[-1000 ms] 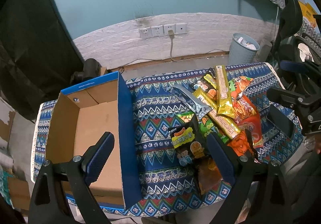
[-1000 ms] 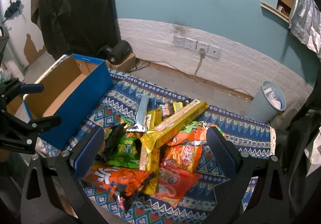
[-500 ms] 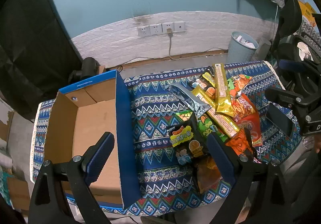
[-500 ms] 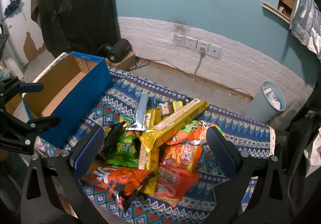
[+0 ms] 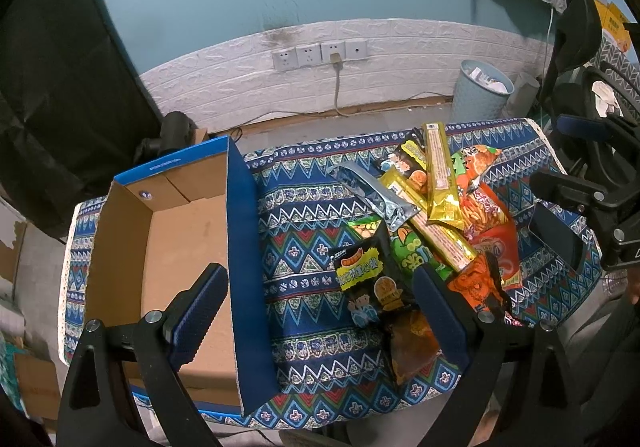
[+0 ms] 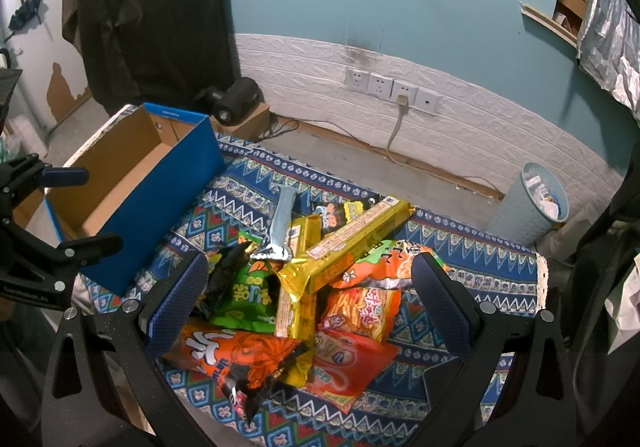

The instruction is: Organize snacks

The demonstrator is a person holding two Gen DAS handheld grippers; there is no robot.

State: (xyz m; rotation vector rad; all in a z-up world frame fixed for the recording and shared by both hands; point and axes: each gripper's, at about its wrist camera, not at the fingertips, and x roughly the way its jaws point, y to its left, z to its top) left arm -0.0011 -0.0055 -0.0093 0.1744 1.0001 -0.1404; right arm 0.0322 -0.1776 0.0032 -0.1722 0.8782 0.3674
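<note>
An empty blue cardboard box [image 5: 180, 247] [image 6: 168, 183] sits at the left end of a table with a patterned cloth [image 5: 304, 239]. To its right lies a heap of snack packs: a black pack [image 5: 368, 279], a green pack [image 6: 244, 299], a long gold bar [image 6: 352, 239], a silver pack [image 6: 282, 223] and orange packs [image 6: 240, 359]. My left gripper [image 5: 316, 307] hangs open above the box's right wall and the black pack. Above the heap, my right gripper [image 6: 308, 303] is open too. Neither holds anything.
Behind the table are a white brick-pattern wall strip with sockets [image 5: 320, 55], a pale blue waste bin [image 5: 480, 91] at the right, and a black device on a small carton [image 6: 236, 103]. Black curtain [image 5: 60, 87] hangs at the left.
Both views shift only slightly; the left gripper has drifted a little back from the table. The snacks and the box have not moved.
</note>
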